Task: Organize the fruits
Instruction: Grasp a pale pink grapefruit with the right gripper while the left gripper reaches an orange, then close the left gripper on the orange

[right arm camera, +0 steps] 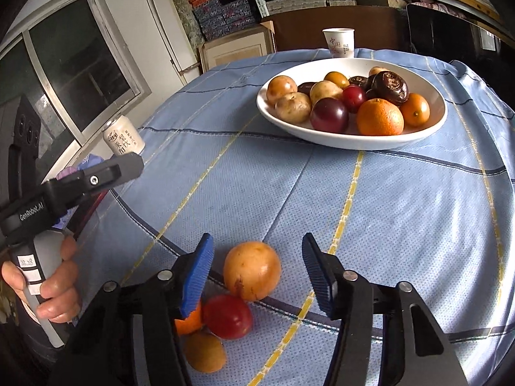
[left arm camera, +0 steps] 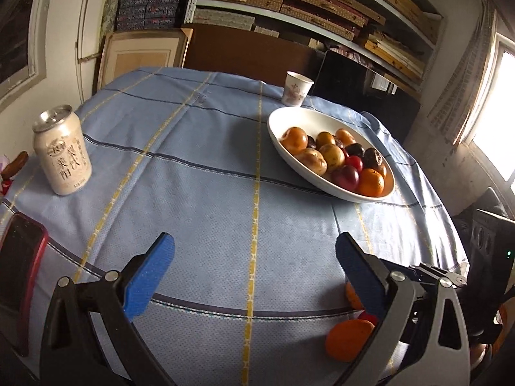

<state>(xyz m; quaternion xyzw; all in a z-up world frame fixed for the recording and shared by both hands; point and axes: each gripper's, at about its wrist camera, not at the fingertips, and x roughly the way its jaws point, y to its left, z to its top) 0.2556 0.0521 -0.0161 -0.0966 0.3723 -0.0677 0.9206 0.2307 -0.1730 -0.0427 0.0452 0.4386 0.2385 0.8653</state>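
Observation:
A white oval bowl [left arm camera: 309,119] [right arm camera: 351,138] holding several mixed fruits, among them an orange [right arm camera: 379,117] and a dark red plum [right arm camera: 330,114], stands at the far right of the blue cloth. Near the front edge lie loose fruits: a yellow-orange round one [right arm camera: 252,270], a red one [right arm camera: 227,317], a tangerine [right arm camera: 190,321] half hidden by a finger, and a small orange one [right arm camera: 204,350]. My right gripper [right arm camera: 257,244] is open, its pads on either side of the yellow-orange fruit without touching it. My left gripper [left arm camera: 254,244] is wide open over bare cloth, with an orange [left arm camera: 347,341] beside its right finger.
A pale drink can [left arm camera: 62,151] [right arm camera: 124,138] stands at the left. A paper cup [left arm camera: 297,88] [right arm camera: 339,41] sits behind the bowl. A red-cased phone [left arm camera: 19,273] lies at the near left edge. A hand [right arm camera: 58,286] grips the left gripper's handle. Shelves of boxes line the back.

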